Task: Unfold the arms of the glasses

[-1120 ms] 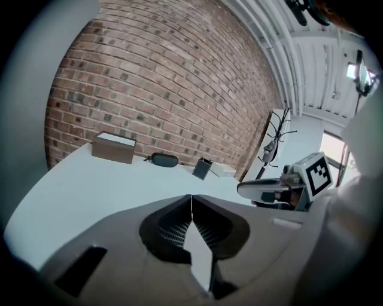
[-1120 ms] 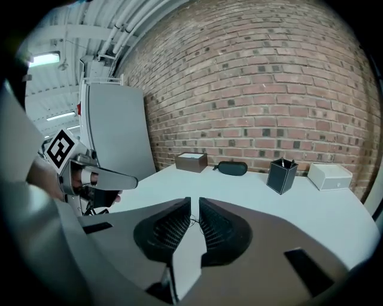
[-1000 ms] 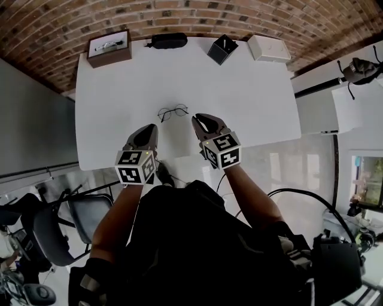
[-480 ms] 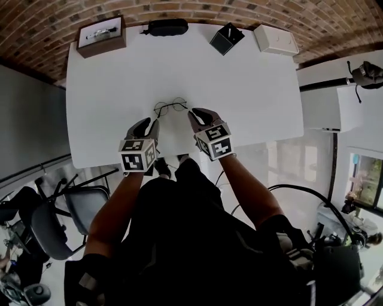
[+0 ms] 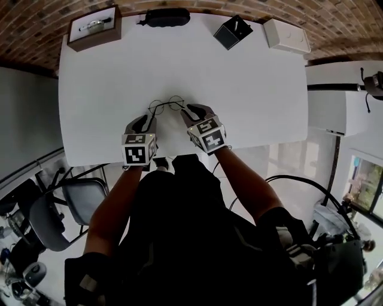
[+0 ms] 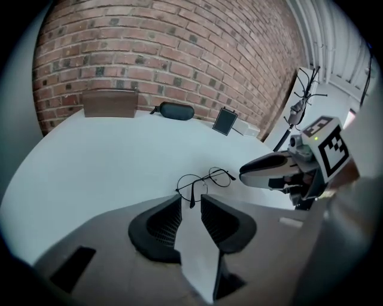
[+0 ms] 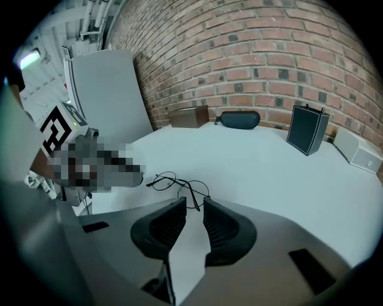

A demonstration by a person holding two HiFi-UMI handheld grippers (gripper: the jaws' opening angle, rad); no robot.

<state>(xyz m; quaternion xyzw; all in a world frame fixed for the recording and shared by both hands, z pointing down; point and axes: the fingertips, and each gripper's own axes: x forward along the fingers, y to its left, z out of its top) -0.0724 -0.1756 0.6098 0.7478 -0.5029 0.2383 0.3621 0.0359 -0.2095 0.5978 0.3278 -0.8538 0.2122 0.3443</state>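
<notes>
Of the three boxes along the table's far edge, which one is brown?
The brown box at the far left corner, beside the black case; the black box and white box sit further right.

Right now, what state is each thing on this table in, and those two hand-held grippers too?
Glasses: lying on the table, arms apparently folded, ungripped.
Left hand-held gripper: jaws apart, empty.
Right hand-held gripper: jaws opening, nothing pressed between them.
Glasses case: closed.
Wooden box: open on top.
White box: closed.
</notes>
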